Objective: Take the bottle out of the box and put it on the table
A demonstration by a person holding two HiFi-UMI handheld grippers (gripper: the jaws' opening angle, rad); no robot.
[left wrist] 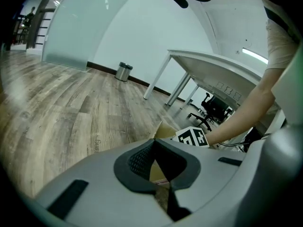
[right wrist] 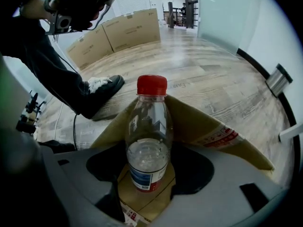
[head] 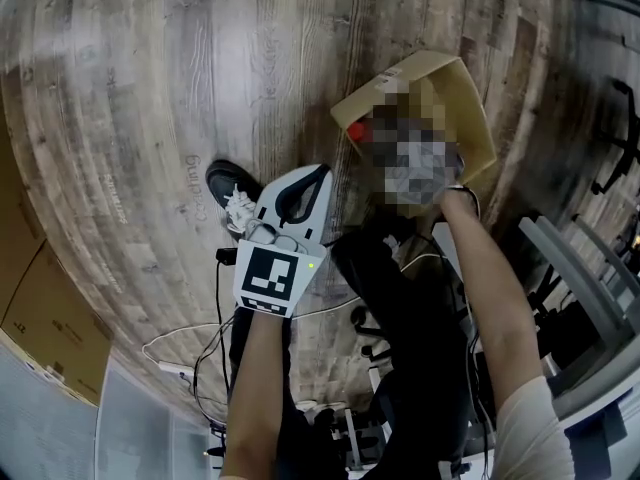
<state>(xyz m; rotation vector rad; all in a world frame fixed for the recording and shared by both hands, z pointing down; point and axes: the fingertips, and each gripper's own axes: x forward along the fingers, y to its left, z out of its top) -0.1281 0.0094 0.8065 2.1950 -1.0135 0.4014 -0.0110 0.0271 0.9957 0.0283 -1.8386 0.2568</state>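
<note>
Right gripper (right wrist: 149, 174) first, since it's basically in my face: jaws spread wide, down inside the cardboard box (right wrist: 213, 126), with the bottle (right wrist: 147, 136) standing upright between them. Pads aren't touching it as far as I can see, with a gap on both sides. It's a clear bottle with a red cap (right wrist: 152, 85), a blue and red label and some water in it, resting on the box bottom. That box sits on the wood floor (left wrist: 71, 108), flaps up. Left gripper (left wrist: 161, 174) hangs just beside the box, jaws together with nothing in them. White desk (left wrist: 213, 63) is off behind the box, well apart. Someone's dark shoe (right wrist: 102, 86) is on the floor near the box.
</note>
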